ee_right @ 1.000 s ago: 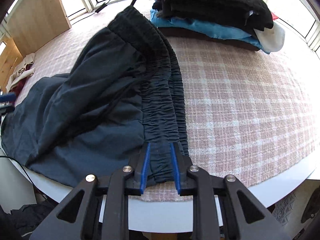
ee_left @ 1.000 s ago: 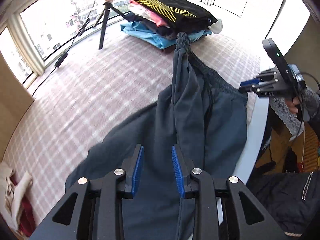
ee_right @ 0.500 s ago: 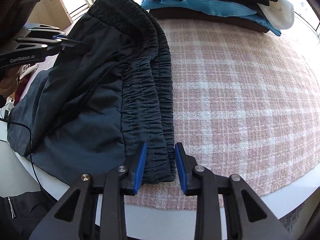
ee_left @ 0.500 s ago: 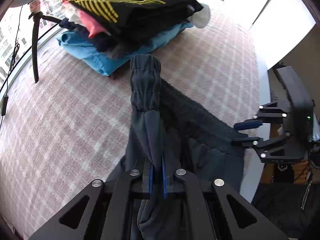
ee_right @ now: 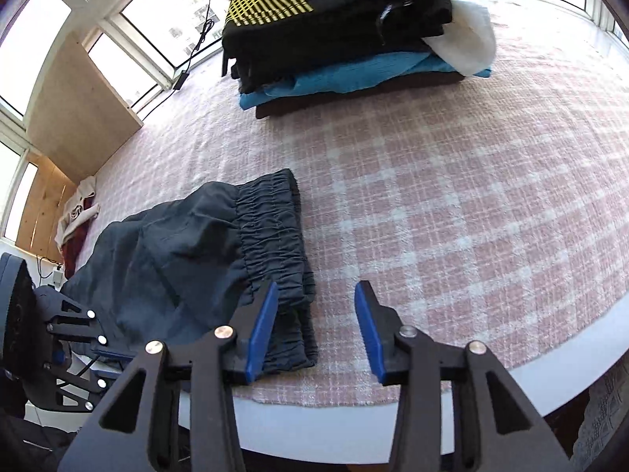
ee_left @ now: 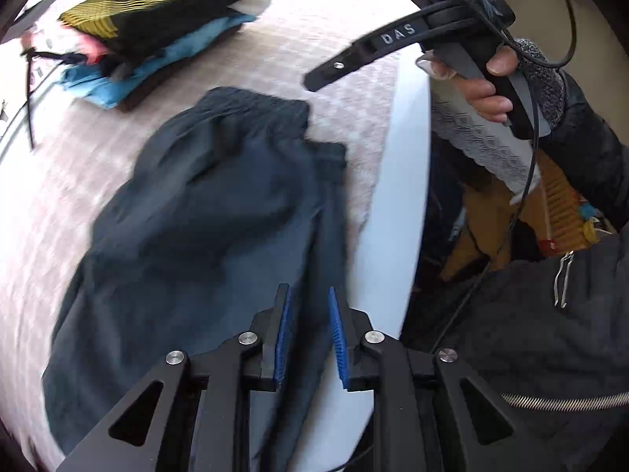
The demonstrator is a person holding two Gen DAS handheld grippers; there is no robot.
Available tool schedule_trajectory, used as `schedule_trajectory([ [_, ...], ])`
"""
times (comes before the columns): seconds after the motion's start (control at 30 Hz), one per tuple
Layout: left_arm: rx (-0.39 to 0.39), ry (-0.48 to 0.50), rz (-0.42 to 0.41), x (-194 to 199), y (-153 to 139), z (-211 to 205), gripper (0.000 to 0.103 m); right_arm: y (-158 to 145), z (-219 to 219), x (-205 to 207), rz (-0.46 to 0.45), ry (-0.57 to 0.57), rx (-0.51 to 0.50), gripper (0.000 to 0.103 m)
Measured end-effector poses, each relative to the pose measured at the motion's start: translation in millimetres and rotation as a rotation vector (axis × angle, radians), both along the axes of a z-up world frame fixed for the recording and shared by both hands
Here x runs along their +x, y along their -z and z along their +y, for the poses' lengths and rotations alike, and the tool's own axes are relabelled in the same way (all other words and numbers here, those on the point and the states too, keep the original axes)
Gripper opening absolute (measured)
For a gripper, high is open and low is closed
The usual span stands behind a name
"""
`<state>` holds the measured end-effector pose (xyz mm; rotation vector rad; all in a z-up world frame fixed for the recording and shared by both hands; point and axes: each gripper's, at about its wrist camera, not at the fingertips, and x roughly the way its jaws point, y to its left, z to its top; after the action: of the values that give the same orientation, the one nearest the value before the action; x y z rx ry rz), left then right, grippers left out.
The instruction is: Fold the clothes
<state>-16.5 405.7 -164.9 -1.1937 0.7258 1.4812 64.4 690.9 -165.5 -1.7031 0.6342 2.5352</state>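
Observation:
Dark grey trousers (ee_left: pixel 204 216) lie folded lengthwise on the pink checked table cover, the elastic waistband (ee_right: pixel 275 232) toward the table's middle. My left gripper (ee_left: pixel 310 334) is open and empty above the trousers near the table's near edge. My right gripper (ee_right: pixel 316 330) is open and empty, hovering over the waistband end near the table edge. The right gripper also shows in the left wrist view (ee_left: pixel 412 35), raised above the table. The left gripper shows at the lower left of the right wrist view (ee_right: pixel 70 350).
A stack of folded clothes (ee_right: pixel 346 27) with a black and yellow top sits at the far side; it also shows in the left wrist view (ee_left: pixel 153 27). A white table edge (ee_left: pixel 397 216) runs beside the trousers. A tripod and cable stand by the windows.
My left gripper has let go of the trouser waistband and pulled back. The trousers now lie doubled over on the table. My right gripper has opened wider and lifted away.

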Motion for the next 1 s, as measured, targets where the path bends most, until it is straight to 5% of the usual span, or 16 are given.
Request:
schedule_trajectory([
  [0.23, -0.138, -0.368, 0.028, -10, 12, -168, 0.024, 38, -11, -28, -0.06, -0.022, -0.07, 0.043],
  [0.33, -0.191, -0.435, 0.023, 10, 25, -208, 0.029, 39, -10, -37, -0.051, -0.026, -0.109, 0.043],
  [0.6, -0.209, -0.342, 0.094, 38, 63, -200, 0.036, 35, -16, -49, -0.087, -0.036, -0.08, 0.022],
  [1.0, -0.16, -0.354, 0.041, 27, 69, -201, 0.036, 22, -24, -46, -0.103, -0.063, -0.001, 0.021],
])
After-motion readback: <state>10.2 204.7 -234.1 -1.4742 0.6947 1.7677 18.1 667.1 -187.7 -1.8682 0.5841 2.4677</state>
